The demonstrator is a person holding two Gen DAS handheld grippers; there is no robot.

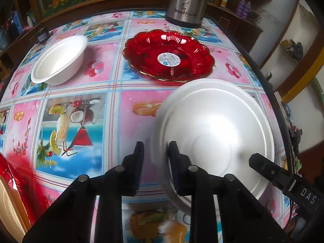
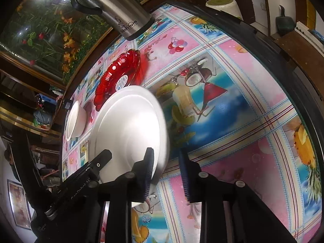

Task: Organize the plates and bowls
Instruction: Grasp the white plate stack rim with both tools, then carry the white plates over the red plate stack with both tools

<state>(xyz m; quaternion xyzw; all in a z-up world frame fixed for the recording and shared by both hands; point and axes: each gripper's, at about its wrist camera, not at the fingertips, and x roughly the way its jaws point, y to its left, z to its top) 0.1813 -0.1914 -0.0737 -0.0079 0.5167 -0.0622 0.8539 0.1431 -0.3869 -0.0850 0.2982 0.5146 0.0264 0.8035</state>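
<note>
The white foam plate [image 1: 212, 129] is upside down over the fruit-patterned tablecloth [image 1: 81, 121], in front of the red glass plate [image 1: 169, 55] and well right of the white foam bowl [image 1: 59, 59]. The left gripper [image 1: 156, 162] has its fingers straddling the plate's near left rim, one under it and one on top, but blur hides whether they pinch it. The right gripper [image 2: 167, 172] straddles the opposite rim the same way, contact equally unclear.
</note>
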